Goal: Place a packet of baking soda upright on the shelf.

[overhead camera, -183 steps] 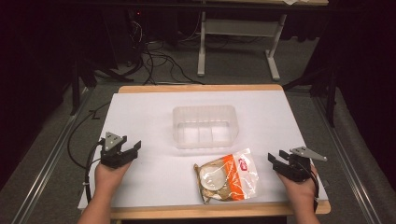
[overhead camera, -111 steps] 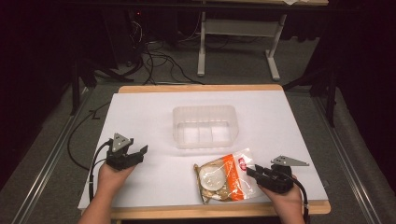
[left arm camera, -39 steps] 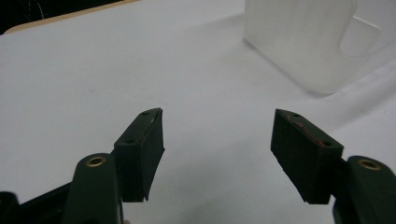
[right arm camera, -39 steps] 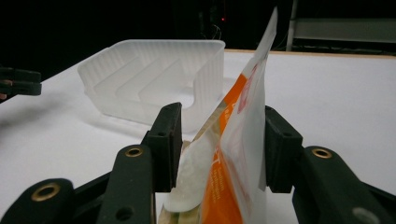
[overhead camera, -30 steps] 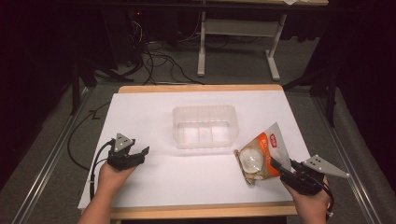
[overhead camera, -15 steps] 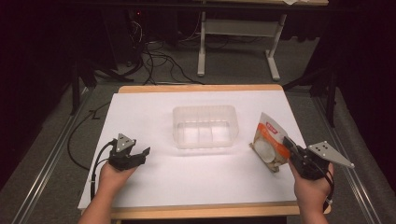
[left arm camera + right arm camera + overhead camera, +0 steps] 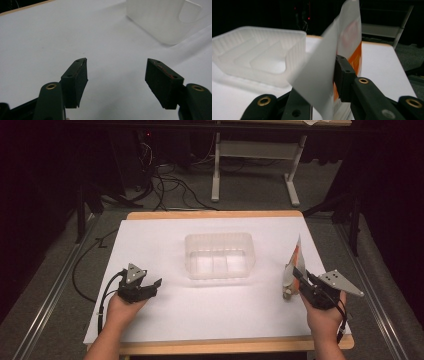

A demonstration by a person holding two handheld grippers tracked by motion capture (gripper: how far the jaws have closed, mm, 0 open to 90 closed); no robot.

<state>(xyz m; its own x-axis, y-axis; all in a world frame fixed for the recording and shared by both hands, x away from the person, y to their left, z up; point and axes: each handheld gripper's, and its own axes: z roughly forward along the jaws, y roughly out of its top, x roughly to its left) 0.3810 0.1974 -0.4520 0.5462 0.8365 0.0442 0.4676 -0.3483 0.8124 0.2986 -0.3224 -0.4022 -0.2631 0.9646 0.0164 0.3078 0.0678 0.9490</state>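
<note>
You are pinching the bag [image 7: 292, 270] by 1 edge in your right gripper [image 7: 299, 276]; jaws easing wider, it risks slipping short of the tub [image 7: 219, 255] at that gripper's left. Your left gripper [image 7: 150, 287] is idling open.

Left tongs [image 7: 150, 287] agape, right tongs [image 7: 296, 275] clamped.

Snack packet [image 7: 292, 267] lifted off table centre, carried right, now edge-on upright in right gripper [image 7: 299, 276]; fingers just reopened slightly.

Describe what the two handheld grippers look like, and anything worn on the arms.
Both the left gripper and the right gripper are black, each topped by a grey three-cornered plate and trailing a black cable. Their jaws are chunky black blocks on arms with brass-coloured rivets. The forearms are bare, no sleeves.
</note>
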